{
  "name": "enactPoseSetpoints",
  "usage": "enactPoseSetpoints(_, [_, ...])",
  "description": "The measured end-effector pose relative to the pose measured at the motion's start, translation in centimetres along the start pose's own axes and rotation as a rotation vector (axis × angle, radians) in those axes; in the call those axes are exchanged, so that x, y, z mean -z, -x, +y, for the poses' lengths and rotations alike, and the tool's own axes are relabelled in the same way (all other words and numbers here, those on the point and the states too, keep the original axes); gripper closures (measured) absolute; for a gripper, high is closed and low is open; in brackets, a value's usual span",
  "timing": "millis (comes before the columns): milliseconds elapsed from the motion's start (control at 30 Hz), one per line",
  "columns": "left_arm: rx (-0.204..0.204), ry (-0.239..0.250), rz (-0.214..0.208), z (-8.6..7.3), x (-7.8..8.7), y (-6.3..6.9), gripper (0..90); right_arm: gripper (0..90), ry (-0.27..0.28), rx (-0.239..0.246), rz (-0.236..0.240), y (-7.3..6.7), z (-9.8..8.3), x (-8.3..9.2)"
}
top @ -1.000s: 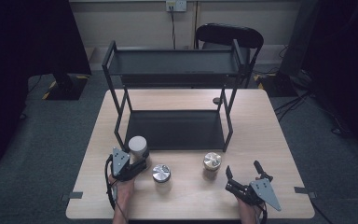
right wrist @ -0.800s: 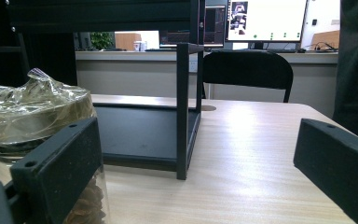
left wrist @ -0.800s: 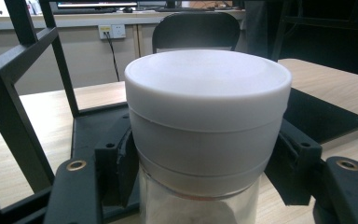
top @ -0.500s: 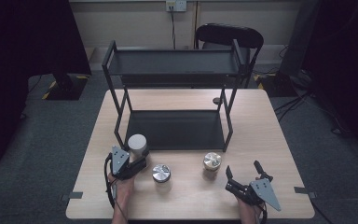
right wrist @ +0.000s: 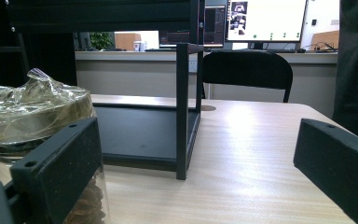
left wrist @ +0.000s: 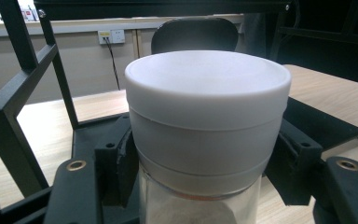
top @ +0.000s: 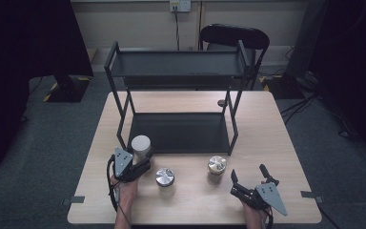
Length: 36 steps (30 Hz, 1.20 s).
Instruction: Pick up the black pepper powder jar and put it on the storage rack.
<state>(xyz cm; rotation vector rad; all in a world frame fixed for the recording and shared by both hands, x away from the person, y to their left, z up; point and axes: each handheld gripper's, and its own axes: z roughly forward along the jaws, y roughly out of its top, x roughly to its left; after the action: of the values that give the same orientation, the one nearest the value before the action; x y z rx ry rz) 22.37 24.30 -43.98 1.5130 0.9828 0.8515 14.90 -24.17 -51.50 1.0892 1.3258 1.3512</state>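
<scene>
counter (top: 286, 143): light wood top, carries everything below.
rack (top: 178, 71): black metal two-tier shelf at counter centre, upper tier and low bottom tray both bare.
white-lid jar (top: 140, 146): clear glass body, wide flat matte white screw lid with a seam ring below the rim. Sits at the rack's front-left corner, just in front of the bottom tray.
left claw (top: 141, 161): pinching the white-lid jar, pads on both sides just under the lid; the person's hand (top: 125, 191) is behind it.
right claw (top: 248, 174): jaws spread, nothing between them, low over the counter front-right.
silver-lid jar (top: 164, 177): on the counter just right of the left claw, apart from it.
wrapped jar (top: 217, 165): gold top, between the silver-lid jar and the right claw.
left gripper view: close-up of the lid (left wrist: 207, 86); jaw pads press the lid skirt on both sides, pale contents visible through the glass below.
right gripper view: wrapped jar (right wrist: 32, 121) has crinkled clear film over a gold lid and brown contents; it stands past the left-hand jaw, outside the gap. Rack post (right wrist: 182, 109) stands ahead.
high view: gives the layout — three jars in a rough row along the rack's front.
</scene>
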Motion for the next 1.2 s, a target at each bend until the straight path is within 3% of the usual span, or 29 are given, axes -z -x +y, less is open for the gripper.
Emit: enactPoseSetpoints(1200, [0.001, 0.004, 0.013, 2.1, -1.3, -0.1, 34.8, 0.0, 0.000, -0.001, 0.002, 0.0, 0.0, 0.0])
